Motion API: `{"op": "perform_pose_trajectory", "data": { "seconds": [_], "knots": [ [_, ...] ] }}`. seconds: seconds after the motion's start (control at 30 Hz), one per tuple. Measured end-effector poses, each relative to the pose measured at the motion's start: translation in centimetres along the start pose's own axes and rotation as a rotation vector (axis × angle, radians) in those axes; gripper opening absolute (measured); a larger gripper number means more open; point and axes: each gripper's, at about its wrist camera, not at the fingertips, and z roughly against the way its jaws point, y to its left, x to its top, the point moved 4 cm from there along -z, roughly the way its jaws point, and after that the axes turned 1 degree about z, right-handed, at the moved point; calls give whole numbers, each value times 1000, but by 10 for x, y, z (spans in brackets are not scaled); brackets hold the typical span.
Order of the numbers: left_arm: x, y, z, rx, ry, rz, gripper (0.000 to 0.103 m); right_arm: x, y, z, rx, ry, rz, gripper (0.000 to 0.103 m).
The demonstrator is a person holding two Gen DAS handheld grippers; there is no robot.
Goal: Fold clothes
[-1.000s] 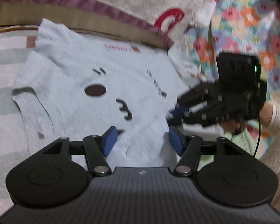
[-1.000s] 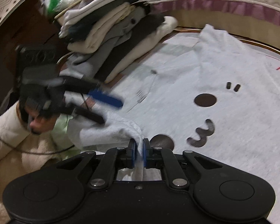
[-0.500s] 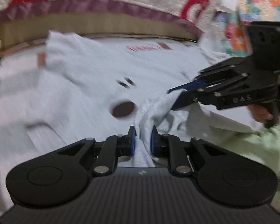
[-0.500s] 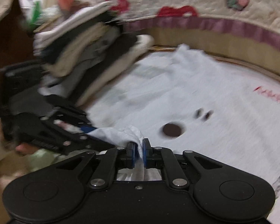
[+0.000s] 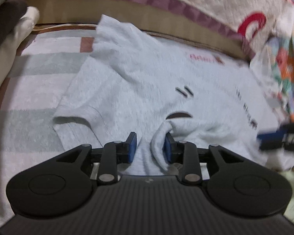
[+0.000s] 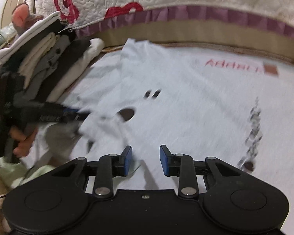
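Quilted bedding (image 5: 215, 5) with a purple border along the far edge, striped towel (image 5: 29, 101) over the surface, floral cloth (image 5: 288, 58) at far right. Stack of folded clothes (image 6: 49, 62) far left in right wrist view, so part of the pile looks done.

Pale grey t-shirt (image 5: 147, 82) spread flat, face print up, red lettering near far edge; one sleeve out to the left, another corner pointing far. Hem bunched into a small ridge at the near side, just beside the dark oval print.

Left tongs (image 5: 150, 145) opening, partly apart; bunched hem between the pads, lying against the right pad, not pinched. Right tongs (image 6: 146, 159) opening, moderately apart, nothing between the pads, only flat shirt underneath. Hand (image 6: 21, 143) on the left tool visible at left of right wrist view.

Judgement: early for this shirt. Near hem apparently just dropped toward the middle, fold loose and untidy. Sleeves not folded in, no clean halving yet. Left to do: flatten hem fold, tuck sleeves, fold body, move to stack.
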Motion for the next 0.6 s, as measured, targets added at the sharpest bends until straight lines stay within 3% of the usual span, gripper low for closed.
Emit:
{"op": "perform_pose_trajectory", "data": {
  "seconds": [0.2,0.27,0.33,0.37,0.4,0.5,0.6],
  "knots": [
    [10,11,17,21,-72,3,31,-14,23,-19,142,38,-73,52],
    [10,14,24,-9,-69,4,34,-19,27,-35,129,71,-94,55],
    [8,14,31,-46,-62,-8,38,-24,23,-48,38,97,-107,54],
    [6,12,35,-62,-53,-33,43,-26,20,-52,0,98,-120,49],
    [4,7,37,-76,-42,-70,45,-25,16,-51,2,74,-142,24],
    [-5,-10,42,-90,-14,-202,53,-15,8,-33,54,-31,-199,9],
    [-11,-25,40,-115,-7,-263,55,2,1,-8,94,-141,-237,8]
  ]
}}
